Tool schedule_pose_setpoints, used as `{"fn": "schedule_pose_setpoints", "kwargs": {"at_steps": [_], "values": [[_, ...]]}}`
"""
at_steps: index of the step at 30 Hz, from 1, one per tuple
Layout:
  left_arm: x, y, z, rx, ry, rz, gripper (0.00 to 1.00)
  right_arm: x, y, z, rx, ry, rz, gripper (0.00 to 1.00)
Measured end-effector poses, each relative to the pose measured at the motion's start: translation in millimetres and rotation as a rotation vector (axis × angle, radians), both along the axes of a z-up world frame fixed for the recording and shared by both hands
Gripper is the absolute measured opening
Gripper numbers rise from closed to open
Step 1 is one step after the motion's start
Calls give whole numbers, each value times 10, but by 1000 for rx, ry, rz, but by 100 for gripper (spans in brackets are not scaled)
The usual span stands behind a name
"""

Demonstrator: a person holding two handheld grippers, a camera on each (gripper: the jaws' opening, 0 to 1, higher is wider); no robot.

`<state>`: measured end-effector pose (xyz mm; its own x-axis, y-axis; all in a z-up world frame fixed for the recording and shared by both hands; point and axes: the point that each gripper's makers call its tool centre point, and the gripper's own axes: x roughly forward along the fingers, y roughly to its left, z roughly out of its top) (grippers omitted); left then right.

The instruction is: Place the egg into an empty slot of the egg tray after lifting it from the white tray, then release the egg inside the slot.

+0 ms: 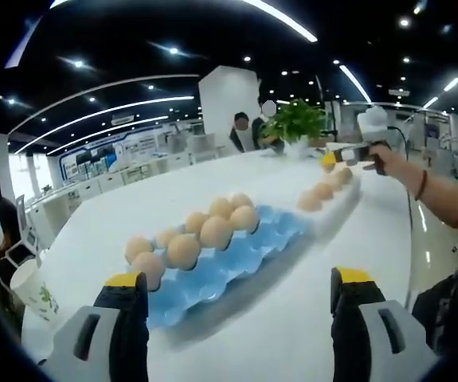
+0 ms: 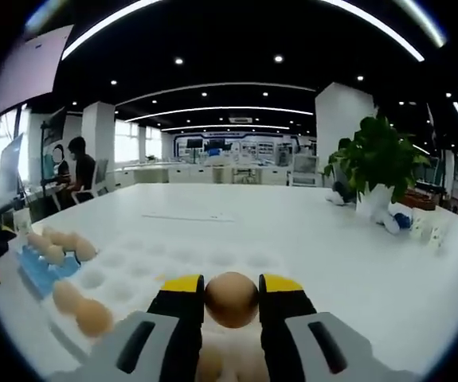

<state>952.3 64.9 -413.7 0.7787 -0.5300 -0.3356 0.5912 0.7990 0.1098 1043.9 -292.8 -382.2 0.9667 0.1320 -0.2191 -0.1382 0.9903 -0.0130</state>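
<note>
Over on the left, the left gripper (image 1: 239, 306) hangs with its jaws spread wide and empty above the blue egg tray (image 1: 236, 259) on the table (image 1: 356, 239). To the right, the right gripper (image 2: 232, 301) is clamped on the egg (image 2: 231, 299), raised just above the white tray (image 2: 173, 267). The lift looks done; next it must carry across to a bare slot, lower gently, then let go.

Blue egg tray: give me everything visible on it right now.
The blue moulded egg tray looks like pulp or thin plastic, with cupped slots in rows. It lies flat on the white table, ahead of the open left tool. Brown eggs fill the far rows; the near slots are empty. Its far end lies close to the white tray; contact unclear. In the right gripper view it sits far left.
</note>
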Motion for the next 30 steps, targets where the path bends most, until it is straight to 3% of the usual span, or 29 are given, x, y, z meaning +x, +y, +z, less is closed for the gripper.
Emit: {"fn": "schedule_pose_setpoints", "kwargs": {"at_steps": [13,23,30], "values": [[-16,4,-34,20,8,-8,97,-84,516,158,28,-18,109,28],[-14,25,-41,41,20,0,97,-98,865,162,54,-24,186,28],[-30,7,-48,53,32,-8,97,-90,1308,127,71,-18,268,28]]}}
